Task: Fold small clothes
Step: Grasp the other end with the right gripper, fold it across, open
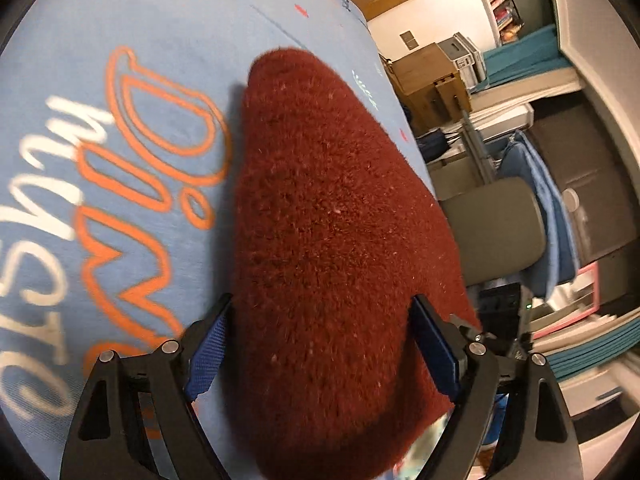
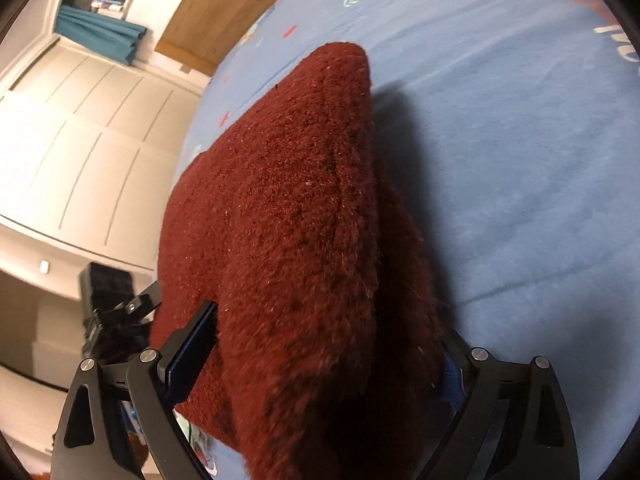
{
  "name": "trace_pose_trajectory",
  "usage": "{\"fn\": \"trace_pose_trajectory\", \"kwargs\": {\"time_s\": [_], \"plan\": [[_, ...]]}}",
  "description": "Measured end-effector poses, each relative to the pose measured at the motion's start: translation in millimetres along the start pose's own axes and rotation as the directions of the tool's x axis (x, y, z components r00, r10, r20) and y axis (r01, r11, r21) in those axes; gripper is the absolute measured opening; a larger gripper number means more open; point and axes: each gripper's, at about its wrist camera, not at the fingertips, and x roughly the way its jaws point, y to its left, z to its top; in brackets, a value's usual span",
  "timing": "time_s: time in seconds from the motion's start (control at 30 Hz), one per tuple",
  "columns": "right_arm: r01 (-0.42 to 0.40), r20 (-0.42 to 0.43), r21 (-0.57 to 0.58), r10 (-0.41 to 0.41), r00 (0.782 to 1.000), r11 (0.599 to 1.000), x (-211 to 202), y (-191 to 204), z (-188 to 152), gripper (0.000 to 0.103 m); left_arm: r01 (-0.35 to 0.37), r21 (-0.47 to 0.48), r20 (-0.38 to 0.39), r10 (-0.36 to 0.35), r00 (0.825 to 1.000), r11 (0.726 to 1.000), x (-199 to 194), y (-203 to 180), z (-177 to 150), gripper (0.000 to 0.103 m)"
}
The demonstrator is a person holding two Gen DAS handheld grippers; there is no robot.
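Note:
A dark red fuzzy garment (image 1: 336, 216) lies folded on the blue bedsheet (image 1: 120, 40), beside its orange and white lettering. My left gripper (image 1: 322, 302) is open and straddles the garment's near end; the left blue pad stands just clear of the cloth and the right pad lies along its edge. In the right wrist view the same garment (image 2: 288, 208) shows a raised fold ridge and casts a shadow on the sheet (image 2: 500, 160). My right gripper (image 2: 328, 320) stands open around its near end. Its left fingertip (image 2: 196, 336) is beside the cloth; the right finger is mostly hidden behind it.
The bed's edge runs close on the right of the left wrist view, with a grey chair (image 1: 500, 232), a blue cloth (image 1: 536, 216) and cardboard boxes (image 1: 428, 76) beyond. White wardrobe doors (image 2: 80, 140) and a wooden headboard (image 2: 224, 12) flank the bed.

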Motion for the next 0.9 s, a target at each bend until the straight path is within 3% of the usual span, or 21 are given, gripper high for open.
{"fn": "trace_pose_trajectory", "kwargs": {"time_s": [0.13, 0.3, 0.43, 0.67, 0.77, 0.83, 0.9], "plan": [[-0.017, -0.004, -0.038, 0.016, 1.000, 0.999, 3.2, 1.9, 2.3, 0.090, 0.055, -0.023, 0.026, -0.054, 0.998, 0.998, -7.4, 7.7, 6.0, 0.058], [-0.019, 0.024, -0.103, 0.021, 0.999, 0.994, 6.0, 20.0, 4.4, 0.067, 0.046, 0.027, 0.052, -0.048, 0.998, 0.999, -32.5, 0.3, 10.6, 0.048], [0.007, 0.038, -0.159, -0.001, 0.999, 0.987, 5.3, 39.8, 3.3, 0.056, 0.018, 0.097, 0.074, -0.025, 0.997, 0.995, -58.9, -13.9, 12.5, 0.048], [-0.039, 0.000, -0.265, 0.041, 0.999, 0.963, 28.9, 98.8, -9.0, 0.053, -0.034, 0.102, 0.120, 0.022, 0.993, 0.994, -126.2, -4.2, 1.1, 0.048], [-0.051, -0.040, -0.284, 0.041, 0.998, 0.958, 46.2, 113.8, -17.5, 0.053, -0.117, 0.054, 0.088, 0.112, 0.990, 0.992, -134.1, 20.4, -6.4, 0.050], [-0.003, -0.081, -0.292, -0.021, 0.996, 0.957, 65.0, 116.1, -22.9, 0.054, -0.189, 0.034, 0.050, 0.188, 0.981, 0.981, -128.9, 35.8, -12.3, 0.055], [0.031, -0.079, -0.289, -0.056, 0.995, 0.957, 72.8, 119.3, -20.8, 0.060, -0.199, 0.022, 0.057, 0.198, 0.979, 0.980, -137.4, 45.6, -20.4, 0.057]]}}
